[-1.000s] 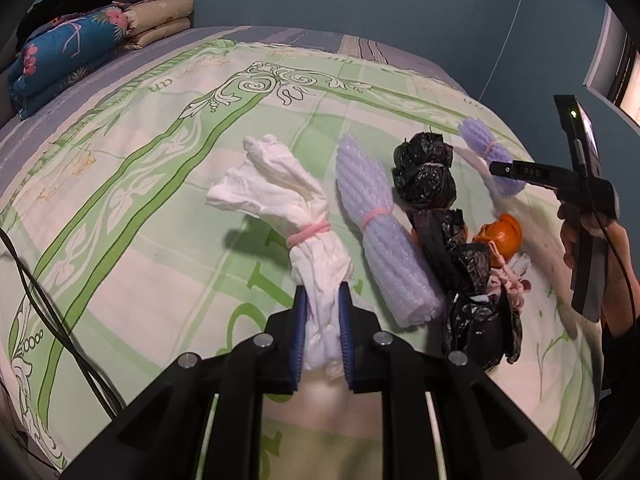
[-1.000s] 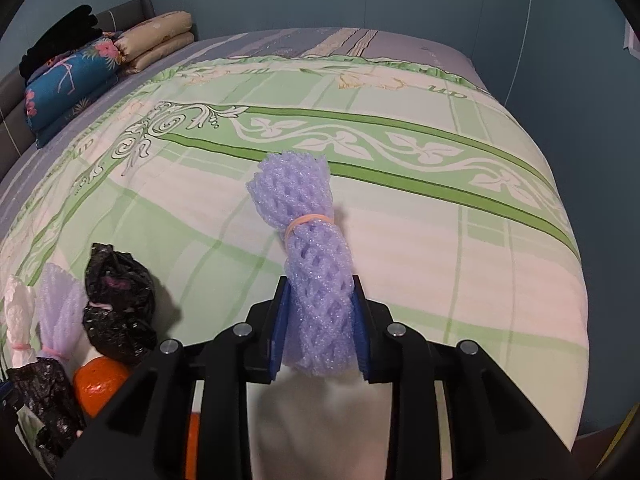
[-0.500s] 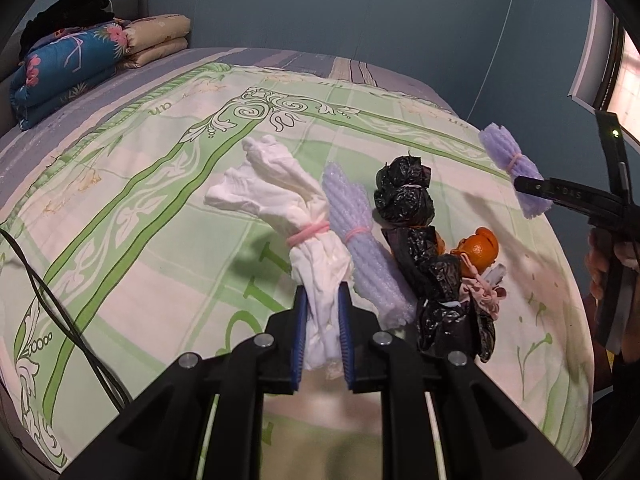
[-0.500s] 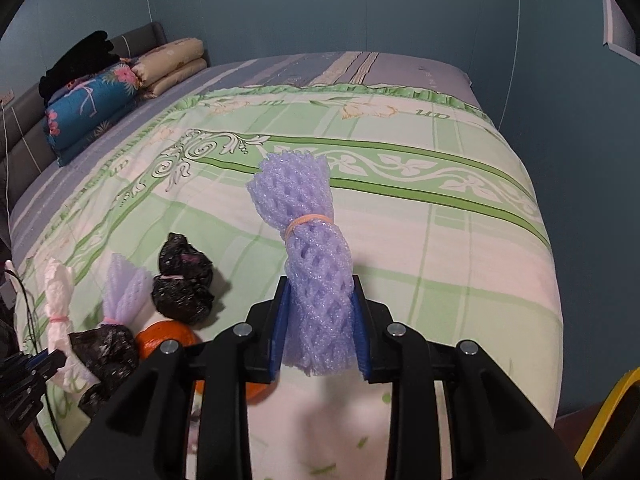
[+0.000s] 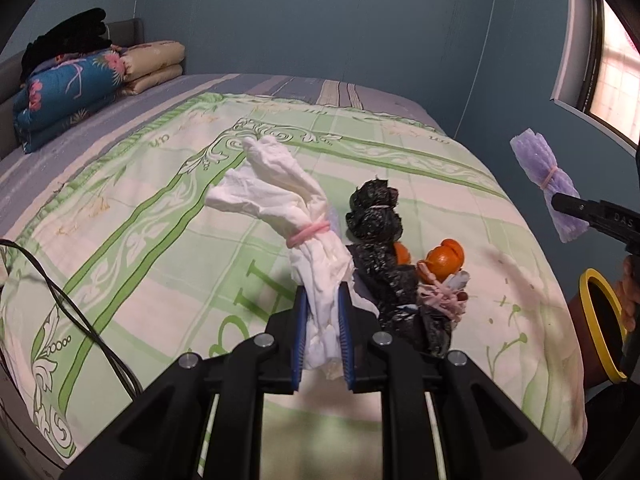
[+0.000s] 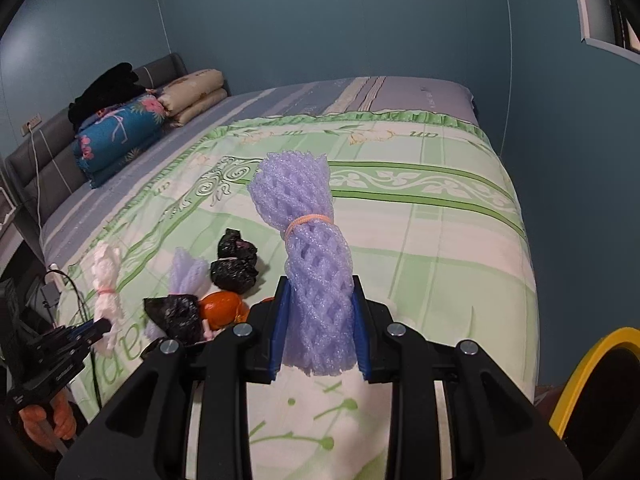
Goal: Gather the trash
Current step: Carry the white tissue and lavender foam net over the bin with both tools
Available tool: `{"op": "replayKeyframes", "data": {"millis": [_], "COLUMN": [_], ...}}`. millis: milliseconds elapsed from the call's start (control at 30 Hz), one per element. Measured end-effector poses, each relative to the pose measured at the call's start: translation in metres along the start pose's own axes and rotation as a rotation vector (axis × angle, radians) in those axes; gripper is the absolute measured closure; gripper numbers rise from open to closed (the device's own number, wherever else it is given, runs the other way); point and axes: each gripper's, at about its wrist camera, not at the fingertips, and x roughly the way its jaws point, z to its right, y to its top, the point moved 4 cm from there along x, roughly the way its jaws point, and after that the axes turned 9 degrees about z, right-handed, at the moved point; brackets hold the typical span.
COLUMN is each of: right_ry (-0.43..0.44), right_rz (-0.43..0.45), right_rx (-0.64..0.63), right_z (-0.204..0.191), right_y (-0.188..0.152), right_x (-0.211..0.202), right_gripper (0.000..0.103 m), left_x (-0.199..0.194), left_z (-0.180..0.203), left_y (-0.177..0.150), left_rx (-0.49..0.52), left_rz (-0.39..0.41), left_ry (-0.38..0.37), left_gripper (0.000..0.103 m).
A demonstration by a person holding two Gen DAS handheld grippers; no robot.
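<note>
My left gripper (image 5: 322,338) is shut on a white tissue bundle (image 5: 288,208) tied with a pink band, held above the bed. My right gripper (image 6: 320,326) is shut on a purple foam-net bundle (image 6: 310,248) with an orange band, lifted clear of the bed; the same foam-net bundle (image 5: 546,184) shows at the right of the left wrist view. On the green bedspread (image 5: 160,248) lies a pile: black bag bundles (image 5: 374,212), orange peel (image 5: 444,258) and a second purple foam net (image 6: 184,270). A yellow-rimmed bin (image 6: 592,380) stands beside the bed at lower right.
Folded blankets and pillows (image 5: 80,88) are stacked at the head of the bed. A black cable (image 5: 80,312) runs over the bed's left edge. Blue walls enclose the bed, with a window (image 5: 612,76) at the right. A person's hand (image 6: 48,420) holds the left gripper.
Both grippers rose off the bed with their bundles. The right one moved further, carrying the purple foam net to the right past the bed's edge, and the yellow-rimmed bin came into view.
</note>
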Motion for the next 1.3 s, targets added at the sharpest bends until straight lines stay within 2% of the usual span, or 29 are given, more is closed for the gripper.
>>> {"op": "replayKeyframes", "data": {"millis": [233,467,900,1300], "right_ry": [0.033,0.02,-0.037,-0.14], "right_rz": [0.045,0.093,0.209,0.289], "right_rx": [0.02,0.035,0.066,0.095], "right_z": [0.01,0.03,0.079,0.132], "right_y": [-0.002,-0.003,0.005,0.004], "right_x": [-0.051,-0.093,-0.167,-0.221], "right_gripper": [0.076,0.076,0.076,0.076], "left_x": [-0.025,-0.051,-0.087,-0.095], "left_z": [0.028,0.067,0.147,0.221], "left_y": [0.015,0.033,0.051,0.057], "left_rx": [0.039,0.094,0.188,0.25], "left_rz": [0.039,0.091,0.156,0.183], "left_ry": [-0.023,-0.059,-0.17,-0.288], "left_gripper": [0.089,0.089,0.089,0.089]}}
